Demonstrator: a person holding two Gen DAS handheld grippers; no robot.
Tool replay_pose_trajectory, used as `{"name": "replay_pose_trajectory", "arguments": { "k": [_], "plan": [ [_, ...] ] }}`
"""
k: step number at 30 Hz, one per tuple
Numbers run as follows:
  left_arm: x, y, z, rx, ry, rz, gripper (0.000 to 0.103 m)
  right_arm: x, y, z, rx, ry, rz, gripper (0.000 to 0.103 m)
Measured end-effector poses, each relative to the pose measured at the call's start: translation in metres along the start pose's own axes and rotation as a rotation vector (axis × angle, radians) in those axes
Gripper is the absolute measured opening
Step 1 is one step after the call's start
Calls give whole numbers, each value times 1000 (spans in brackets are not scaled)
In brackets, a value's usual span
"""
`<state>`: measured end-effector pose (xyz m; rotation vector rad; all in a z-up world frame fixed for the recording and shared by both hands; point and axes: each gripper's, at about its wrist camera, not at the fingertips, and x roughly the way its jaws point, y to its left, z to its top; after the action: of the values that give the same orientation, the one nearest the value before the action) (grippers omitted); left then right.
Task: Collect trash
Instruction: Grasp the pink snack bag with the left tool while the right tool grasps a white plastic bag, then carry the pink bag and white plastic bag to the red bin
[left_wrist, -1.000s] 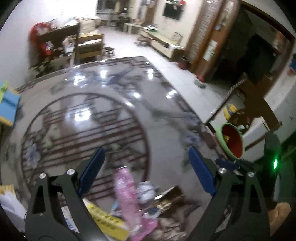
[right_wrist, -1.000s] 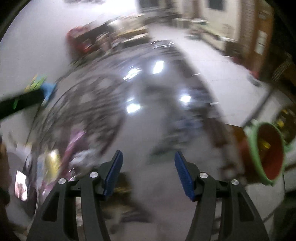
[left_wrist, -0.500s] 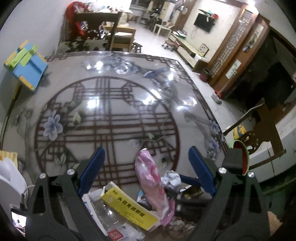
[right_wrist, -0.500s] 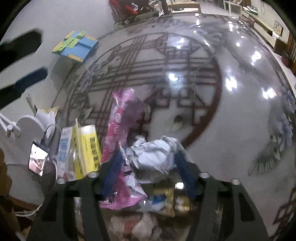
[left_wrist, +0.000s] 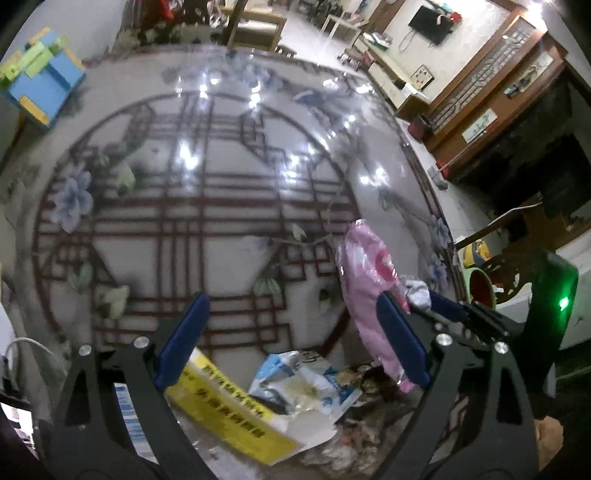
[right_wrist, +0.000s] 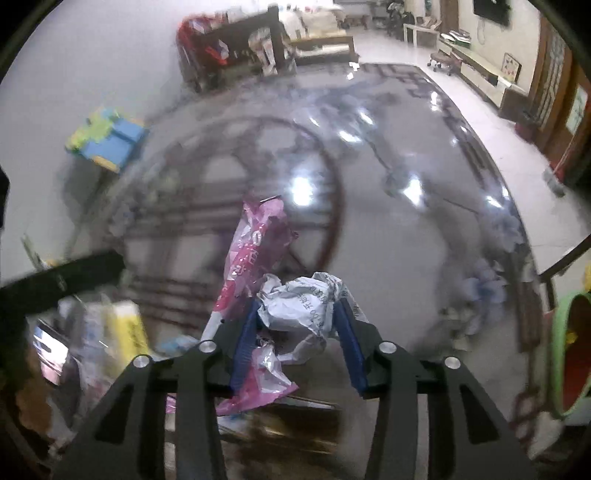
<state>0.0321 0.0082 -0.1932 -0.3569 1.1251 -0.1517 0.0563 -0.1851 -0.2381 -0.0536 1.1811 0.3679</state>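
Trash (left_wrist: 295, 384) — one pile, two grippers

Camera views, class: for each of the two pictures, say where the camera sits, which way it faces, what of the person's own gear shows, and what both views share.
Left wrist: on the left claw, looking steeply down at the patterned table and a yellow box; its open fingers and the right claw show.
Right wrist: on the right claw, looking down; its fingers grip a crumpled white wrapper.
Shared: table, pink bag, wrapper, green-rimmed bin.
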Motion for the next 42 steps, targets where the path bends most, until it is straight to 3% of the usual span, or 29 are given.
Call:
{"name": "replay_pose_trajectory", "arguments": {
  "k": [6,11,12,14,22,28,30,31,34,38,42],
  "plan": [
    [18,-19,7,24,23,-15,89,-1,-28,-9,113,-7,16,53],
    [41,-34,11,26,68,-25,89,11,-27,-12,95,46,41,57],
    [42,-34,12,25,69,-24,89,12,-27,-13,97,40,42,54],
    [45,-35,13,26,74,-17,89,12,-26,-14,102,28,47,36],
    [64,-36,12,5,106,-16,89,-20,-51,-8,164,-87,-25,36],
    [91,-57,-2,61,162,-11,89,-56,-75,-11,238,-164,-48,37],
    [99,-62,-8,72,182,-10,83,-60,-76,-12,242,-168,-52,37],
    [102,-63,-11,76,190,-11,75,-62,-76,-13,246,-171,-53,37],
    [112,-67,-18,104,217,-11,41,-65,-75,-12,261,-175,-60,37],
    [106,-67,-18,106,194,-30,33,-74,-76,-14,286,-196,-69,37],
    [81,-70,-8,127,103,-16,30,-82,-75,-17,298,-222,-84,37]
  ]
}}
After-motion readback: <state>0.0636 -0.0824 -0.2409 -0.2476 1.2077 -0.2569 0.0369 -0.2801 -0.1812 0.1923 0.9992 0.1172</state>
